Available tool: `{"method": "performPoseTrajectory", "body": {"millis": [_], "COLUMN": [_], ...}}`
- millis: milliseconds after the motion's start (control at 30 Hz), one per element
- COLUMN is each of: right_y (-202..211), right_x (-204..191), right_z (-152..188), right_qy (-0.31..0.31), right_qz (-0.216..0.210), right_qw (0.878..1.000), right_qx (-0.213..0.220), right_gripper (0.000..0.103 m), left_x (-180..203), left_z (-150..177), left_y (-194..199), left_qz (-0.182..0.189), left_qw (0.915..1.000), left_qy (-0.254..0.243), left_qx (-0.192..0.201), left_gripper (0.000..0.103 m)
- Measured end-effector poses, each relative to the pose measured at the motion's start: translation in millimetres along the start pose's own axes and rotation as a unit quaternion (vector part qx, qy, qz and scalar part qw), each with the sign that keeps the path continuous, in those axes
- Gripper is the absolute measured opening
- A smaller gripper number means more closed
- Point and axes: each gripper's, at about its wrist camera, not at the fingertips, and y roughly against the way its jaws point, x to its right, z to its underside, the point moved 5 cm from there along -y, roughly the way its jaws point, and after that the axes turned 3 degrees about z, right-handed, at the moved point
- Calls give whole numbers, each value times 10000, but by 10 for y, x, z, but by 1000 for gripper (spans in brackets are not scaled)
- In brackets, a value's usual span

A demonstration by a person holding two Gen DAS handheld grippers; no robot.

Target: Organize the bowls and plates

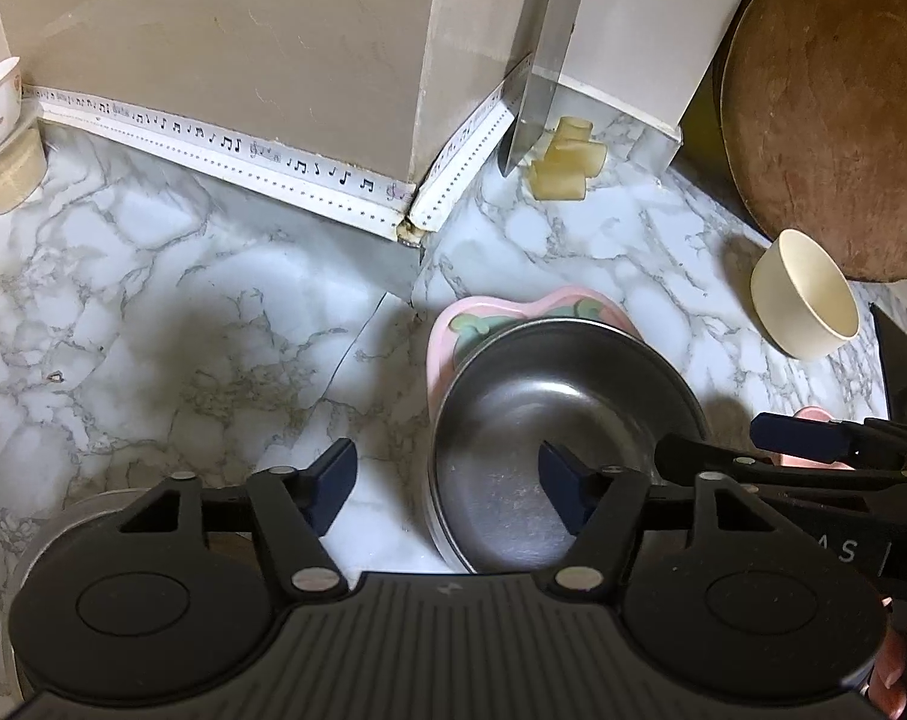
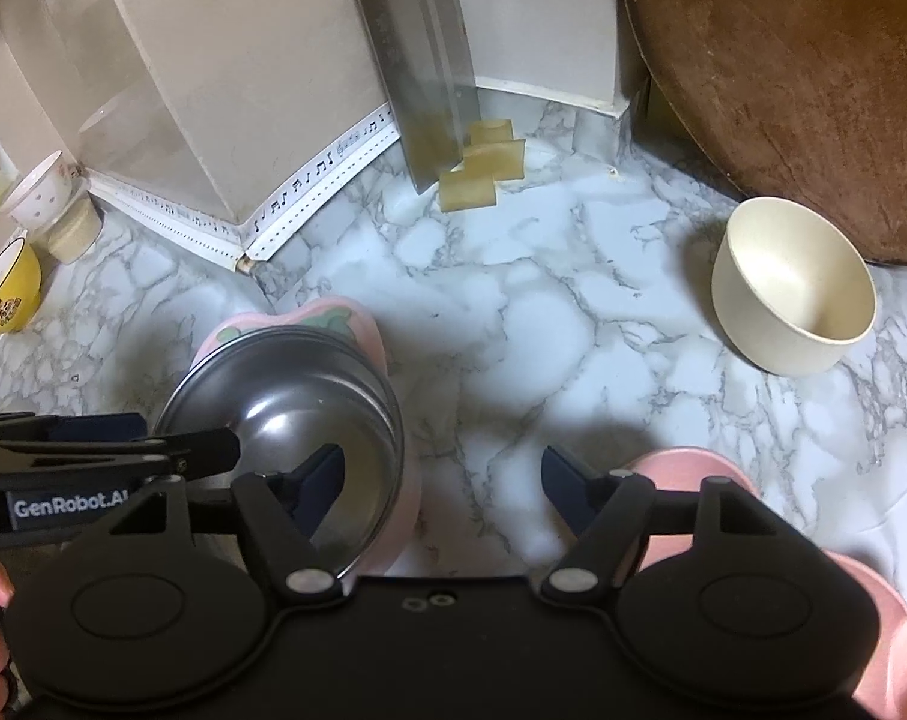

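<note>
A steel bowl point(image 1: 549, 396) sits on a pink plate with a green pattern point(image 1: 453, 324) on the marble counter point(image 1: 213, 312). My left gripper point(image 1: 447, 486) is open astride the bowl's left rim, with one finger inside the bowl and one over the counter. In the right wrist view my right gripper point(image 2: 441, 480) is open astride the right rim of the steel bowl point(image 2: 285, 384). One of its fingers is inside the bowl and the other is over the counter point(image 2: 513, 330) by a pink bowl point(image 2: 873, 600). No pad presses on the rim.
A cream bowl point(image 2: 795, 288) stands at the right under a round brown cutting board point(image 2: 783, 90). A cleaver point(image 2: 429, 78) and yellow blocks point(image 2: 483, 171) are at the back wall. A dotted white bowl point(image 2: 39, 195) on a cup and a yellow bowl point(image 2: 6, 291) stand at the left.
</note>
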Motion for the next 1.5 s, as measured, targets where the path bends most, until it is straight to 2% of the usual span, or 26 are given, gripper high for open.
{"method": "performPoseTrajectory", "body": {"millis": [67,167,233,300,667,700,867,1000,1333,1500], "right_y": [-17,-30,-33,-34,-15,-18,-10,15,97,209], "right_x": [-16,-25,-30,-29,-70,-72,-91,-128,-212,-189], "right_z": [10,19,20,20,12,11,15,16,49,32], "right_qy": [35,50,65,68,118,110,112,182,375,295], "right_qz": [-52,-42,-22,-24,-82,-92,-95,-54,186,219], "right_qw": [10000,10000,10000,10000,9999,9998,9999,9998,9991,9992], "right_qx": [-50,-67,-62,-61,-82,-98,-73,-26,101,131], "right_gripper": [61,59,52,45,31,29,21,8,7,7], "left_x": [1,6,7,18,54,59,58,29,44,76], "left_z": [6,11,20,27,52,52,56,76,134,119], "left_y": [-18,-48,-67,-86,-83,-79,-54,-57,0,130], "left_qz": [5,13,17,34,22,51,-15,-72,-140,-59], "left_qw": [10000,10000,10000,9999,9999,9999,9999,9998,9997,9998], "left_qy": [1,-24,-19,-32,-60,-68,-61,-86,-142,-151], "left_qx": [-22,-68,-94,-121,-127,-123,-105,-163,-166,-109], "left_gripper": [62,50,46,45,43,37,27,12,7,6]}}
